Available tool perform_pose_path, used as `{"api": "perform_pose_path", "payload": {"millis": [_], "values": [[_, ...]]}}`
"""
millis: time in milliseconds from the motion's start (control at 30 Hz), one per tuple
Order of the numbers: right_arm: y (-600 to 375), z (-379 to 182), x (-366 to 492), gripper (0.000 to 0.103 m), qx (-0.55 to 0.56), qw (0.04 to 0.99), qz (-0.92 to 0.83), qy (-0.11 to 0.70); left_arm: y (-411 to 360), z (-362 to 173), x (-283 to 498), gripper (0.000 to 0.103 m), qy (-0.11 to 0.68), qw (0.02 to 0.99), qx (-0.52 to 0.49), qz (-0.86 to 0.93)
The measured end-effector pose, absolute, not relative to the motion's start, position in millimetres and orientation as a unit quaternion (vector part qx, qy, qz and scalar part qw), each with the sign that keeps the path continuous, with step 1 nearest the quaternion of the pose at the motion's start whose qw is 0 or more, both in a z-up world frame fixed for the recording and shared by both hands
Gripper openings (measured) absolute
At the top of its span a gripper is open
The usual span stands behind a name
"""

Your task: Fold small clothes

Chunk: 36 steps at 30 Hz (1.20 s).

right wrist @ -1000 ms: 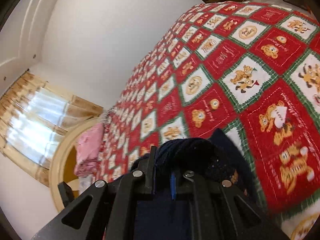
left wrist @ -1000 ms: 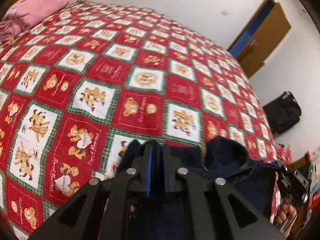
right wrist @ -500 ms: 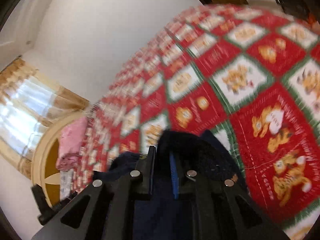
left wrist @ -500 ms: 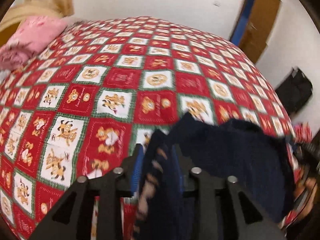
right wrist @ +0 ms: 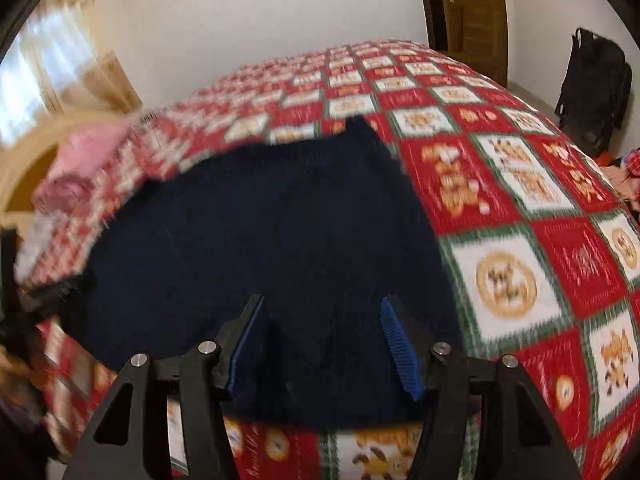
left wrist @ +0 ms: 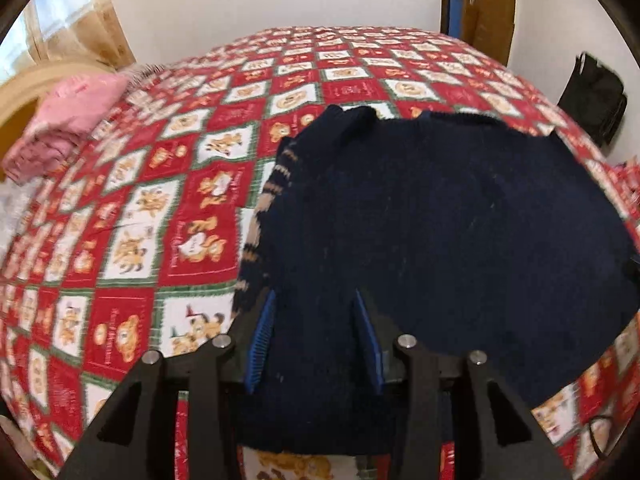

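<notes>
A small navy knitted sweater [left wrist: 440, 220] with tan-striped trim along its left edge lies spread flat on the bed; it also shows in the right wrist view [right wrist: 280, 232]. My left gripper [left wrist: 314, 300] is open, its blue pads astride the sweater's near left edge. My right gripper [right wrist: 324, 304] is open, its pads wide apart over the sweater's near right edge. Neither grips the cloth.
The bed is covered by a red, white and green teddy-bear quilt [left wrist: 180, 208]. A pink folded pile [left wrist: 68, 120] lies at the far left by the headboard. A black bag [left wrist: 596, 96] stands against the wall at right, near a wooden door [right wrist: 472, 4].
Both grippers were shut on the bunched sweater and held it up. They swung it out and laid it flat on the quilt, then opened and let go.
</notes>
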State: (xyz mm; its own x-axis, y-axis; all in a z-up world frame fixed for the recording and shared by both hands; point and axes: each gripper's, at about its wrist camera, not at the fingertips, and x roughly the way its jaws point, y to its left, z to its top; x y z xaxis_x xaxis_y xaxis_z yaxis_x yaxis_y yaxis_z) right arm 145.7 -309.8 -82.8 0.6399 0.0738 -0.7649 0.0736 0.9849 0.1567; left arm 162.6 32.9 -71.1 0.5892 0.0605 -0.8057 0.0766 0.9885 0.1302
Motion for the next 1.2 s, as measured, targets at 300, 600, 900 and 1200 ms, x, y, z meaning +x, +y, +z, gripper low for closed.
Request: {"api": "perform_pose_path", "payload": {"millis": [300, 600, 900, 1200], "values": [[-303.2, -107.2, 136.2, 0.061, 0.061, 0.919, -0.047, 0.386, 29.9, -85.8, 154.1, 0.050, 0.427, 0.896, 0.118, 0.036], [-303.4, -107.0, 131.5, 0.063, 0.078, 0.924, -0.044, 0.373, 40.8, -77.0, 140.6, 0.059, 0.424, 0.899, 0.102, 0.027], [-304.8, -107.6, 130.7, 0.066, 0.087, 0.927, -0.032, 0.364, 77.7, -42.0, 180.4, 0.065, 0.392, 0.919, 0.028, -0.003], [-307.0, -108.2, 130.0, 0.067, 0.094, 0.928, -0.027, 0.361, 60.2, -62.7, 265.3, 0.053, 0.433, 0.899, 0.018, -0.056]]}}
